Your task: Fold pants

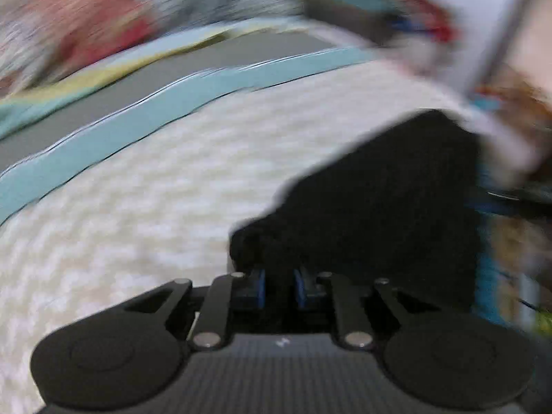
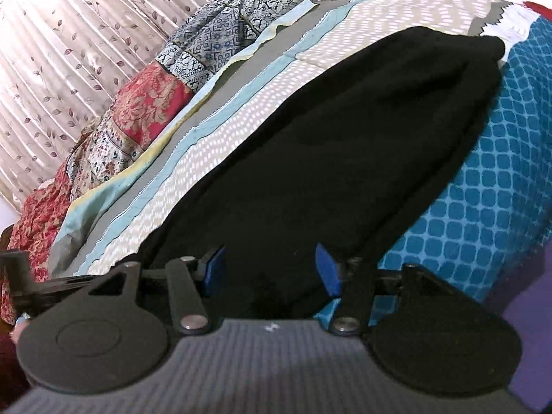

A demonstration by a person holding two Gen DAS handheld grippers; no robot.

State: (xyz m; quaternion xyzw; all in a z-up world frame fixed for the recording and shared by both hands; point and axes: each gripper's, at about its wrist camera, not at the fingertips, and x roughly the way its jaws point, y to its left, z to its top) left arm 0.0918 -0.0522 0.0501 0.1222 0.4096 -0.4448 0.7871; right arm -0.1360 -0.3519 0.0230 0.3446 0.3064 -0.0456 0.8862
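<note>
Black pants (image 2: 345,158) stretching lengthwise away from wide-spread right gripper (image 2: 269,269) — left gripper (image 1: 278,284) pinching, seemingly, one corner.

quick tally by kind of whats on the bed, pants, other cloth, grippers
black pants: 1
patchwork cloth heap beside the pants: 1
bedspread under the pants: 1
grippers: 2, left gripper and right gripper
total: 5
</note>
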